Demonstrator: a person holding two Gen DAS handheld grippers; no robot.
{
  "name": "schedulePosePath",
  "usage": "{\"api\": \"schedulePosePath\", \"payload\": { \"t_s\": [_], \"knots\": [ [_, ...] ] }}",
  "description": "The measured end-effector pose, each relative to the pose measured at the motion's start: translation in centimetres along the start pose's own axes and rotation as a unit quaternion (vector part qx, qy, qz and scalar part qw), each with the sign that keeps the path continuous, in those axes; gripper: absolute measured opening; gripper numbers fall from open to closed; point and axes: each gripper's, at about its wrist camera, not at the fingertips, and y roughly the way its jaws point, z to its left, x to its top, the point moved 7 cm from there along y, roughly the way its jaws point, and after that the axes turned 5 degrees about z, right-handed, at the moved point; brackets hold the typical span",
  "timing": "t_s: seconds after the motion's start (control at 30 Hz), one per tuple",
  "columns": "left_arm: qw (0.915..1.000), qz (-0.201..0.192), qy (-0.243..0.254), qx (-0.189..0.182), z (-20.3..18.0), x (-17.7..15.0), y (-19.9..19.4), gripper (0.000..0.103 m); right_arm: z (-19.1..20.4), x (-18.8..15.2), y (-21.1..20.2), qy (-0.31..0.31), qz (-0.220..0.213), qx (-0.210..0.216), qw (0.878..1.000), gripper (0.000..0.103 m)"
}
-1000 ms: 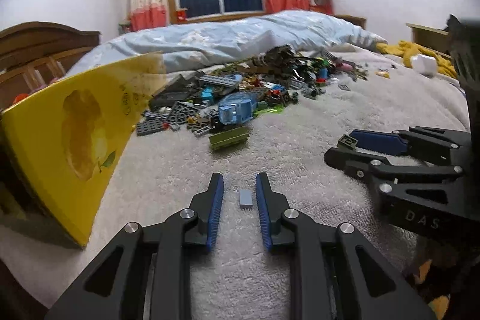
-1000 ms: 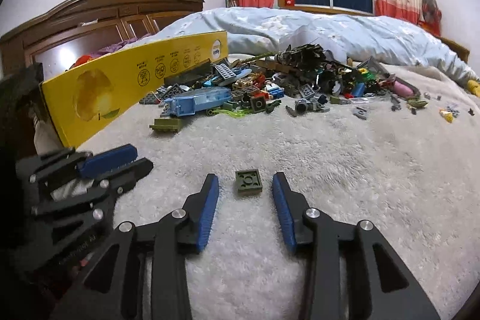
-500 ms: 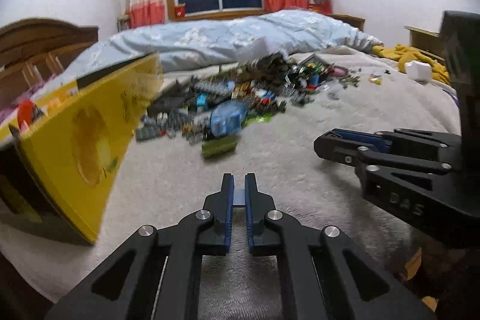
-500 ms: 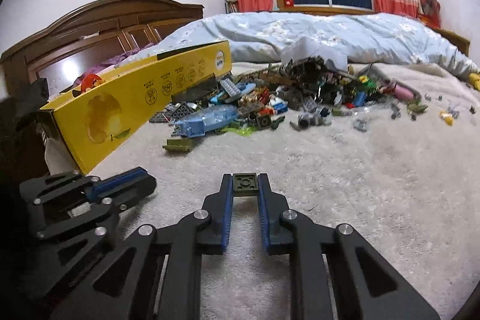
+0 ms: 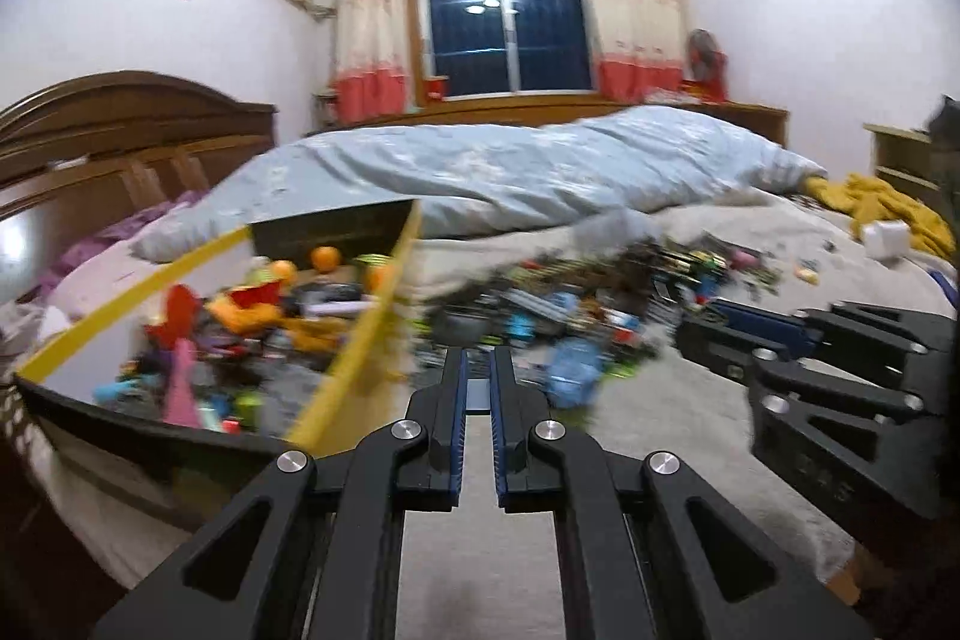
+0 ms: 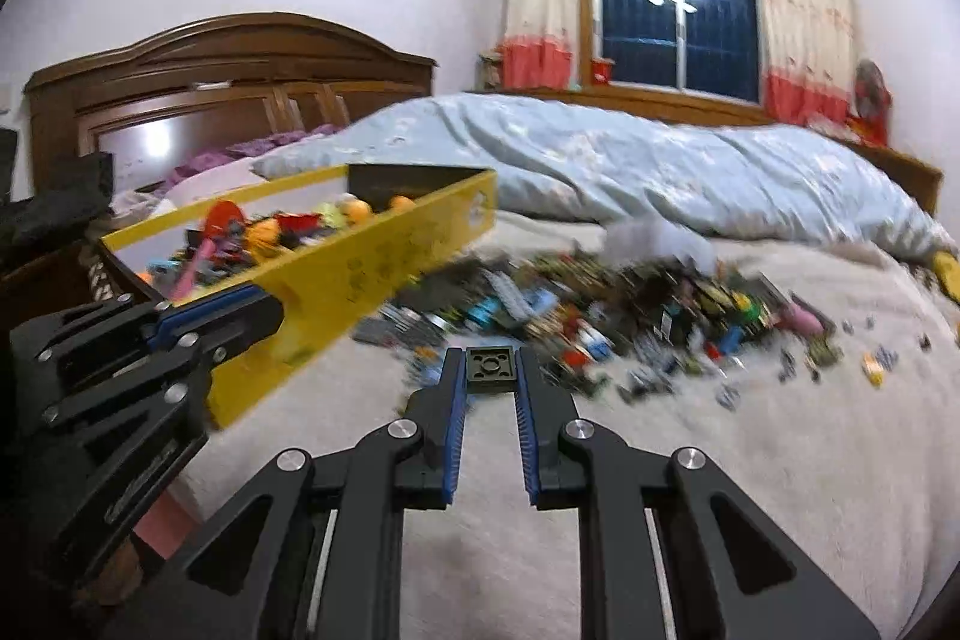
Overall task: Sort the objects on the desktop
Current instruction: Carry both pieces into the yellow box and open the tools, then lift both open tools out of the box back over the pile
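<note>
Two grippers raised over bed blanket [image 6: 750,460]: left gripper [image 5: 478,388] pinches small grey plate [image 5: 478,396]; right gripper [image 6: 491,376] clamps olive square brick [image 6: 492,367]; yellow box [image 6: 372,268] at 10 o'clock.

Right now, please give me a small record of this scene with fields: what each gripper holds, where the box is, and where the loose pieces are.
left gripper: shut on a small grey flat piece
right gripper: shut on a dark green square brick
yellow box: open, on the bed to the left, already holding many colourful toy pieces
loose brick pile: spread on the white blanket, to the right of the box
blue quilt: bunched behind the pile
picture sharpness: pile and box contents blurred, single pieces hard to tell
</note>
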Motion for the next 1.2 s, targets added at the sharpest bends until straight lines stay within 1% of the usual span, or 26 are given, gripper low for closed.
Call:
{"api": "schedulePosePath", "payload": {
  "t_s": [0.1, 0.17, 0.2, 0.33, 0.4, 0.43, 0.5, 0.63, 0.67, 0.7, 0.73, 0.8, 0.87, 0.9, 0.93, 0.97, 1.03, 1.07, 1.1, 1.13, 1.2],
  "knots": [
    [0.9993, -0.003, -0.014, 0.035, 3.0, 0.4, 0.0, 0.008, 2.7, 1.3, 0.7, -0.019, -0.007, 0.02, 1.0, 0.015],
    [0.998, 0.004, -0.031, 0.054, 5.5, 0.5, 0.4, 0.008, 4.2, 2.3, 1.6, -0.024, -0.009, 0.035, 0.999, 0.015],
    [0.9968, 0.006, -0.043, 0.067, 6.9, 0.5, 0.6, 0.008, 4.9, 2.7, 2.0, -0.028, -0.014, 0.039, 0.999, 0.015],
    [0.9897, -0.002, -0.074, 0.123, 11.2, 0.8, 1.5, 0.008, 8.3, 5.3, 4.4, -0.056, -0.056, 0.061, 0.995, 0.015],
    [0.9862, 0.002, -0.091, 0.138, 12.9, 0.7, 2.0, 0.008, 9.4, 6.3, 6.2, -0.06, -0.062, 0.071, 0.994, 0.015],
    [0.9843, 0.005, -0.097, 0.147, 13.7, 0.6, 2.4, 0.008, 10.0, 6.9, 7.3, -0.055, -0.058, 0.088, 0.993, 0.015],
    [0.9818, 0.013, -0.103, 0.159, 14.6, 0.3, 3.0, 0.008, 10.9, 7.6, 8.9, -0.053, -0.045, 0.11, 0.991, 0.015],
    [0.9775, 0.041, -0.106, 0.178, 15.9, -0.4, 4.7, 0.009, 13.1, 8.1, 12.1, -0.07, 0.003, 0.153, 0.986, 0.015],
    [0.9764, 0.044, -0.103, 0.184, 16.0, -0.5, 4.9, 0.009, 13.4, 8.0, 12.9, -0.068, 0.016, 0.158, 0.985, 0.015],
    [0.9769, 0.042, -0.1, 0.184, 16.0, -0.5, 5.1, 0.009, 13.8, 7.7, 13.6, -0.069, 0.035, 0.165, 0.983, 0.015],
    [0.9766, 0.044, -0.102, 0.184, 15.9, -0.5, 5.2, 0.009, 14.1, 7.5, 13.9, -0.072, 0.043, 0.167, 0.982, 0.015],
    [0.9758, 0.042, -0.104, 0.187, 15.9, -0.5, 5.3, 0.009, 14.8, 7.4, 13.9, -0.091, 0.039, 0.159, 0.982, 0.016],
    [0.9756, 0.043, -0.107, 0.187, 15.9, -0.5, 5.4, 0.011, 15.1, 7.1, 13.9, -0.091, 0.042, 0.164, 0.981, 0.016],
    [0.9751, 0.047, -0.105, 0.189, 15.9, -0.5, 5.5, 0.015, 15.0, 7.1, 14.0, -0.09, 0.042, 0.165, 0.981, 0.02],
    [0.9748, 0.049, -0.104, 0.191, 15.9, -0.5, 5.4, 0.019, 15.0, 7.1, 14.1, -0.094, 0.044, 0.167, 0.981, 0.027],
    [0.9733, 0.048, -0.105, 0.198, 15.9, -0.5, 5.4, 0.021, 15.0, 7.2, 14.1, -0.097, 0.042, 0.162, 0.981, 0.029],
    [0.9692, 0.046, -0.11, 0.215, 16.1, -0.5, 5.1, 0.025, 14.4, 7.4, 14.1, -0.096, 0.037, 0.142, 0.985, 0.045],
    [0.9664, 0.049, -0.114, 0.225, 16.3, -0.5, 5.0, 0.028, 14.0, 7.5, 14.1, -0.091, 0.036, 0.14, 0.985, 0.05],
    [0.9648, 0.054, -0.116, 0.23, 16.3, -0.5, 5.1, 0.03, 13.5, 7.6, 14.0, -0.084, 0.033, 0.136, 0.987, 0.058],
    [0.965, 0.06, -0.119, 0.226, 16.3, -0.5, 5.1, 0.031, 13.1, 7.7, 13.8, -0.079, 0.03, 0.132, 0.988, 0.063],
    [0.9696, 0.055, -0.133, 0.198, 15.7, -0.2, 4.7, 0.034, 11.9, 8.0, 13.3, -0.072, 0.024, 0.122, 0.99, 0.067]
  ]
}}
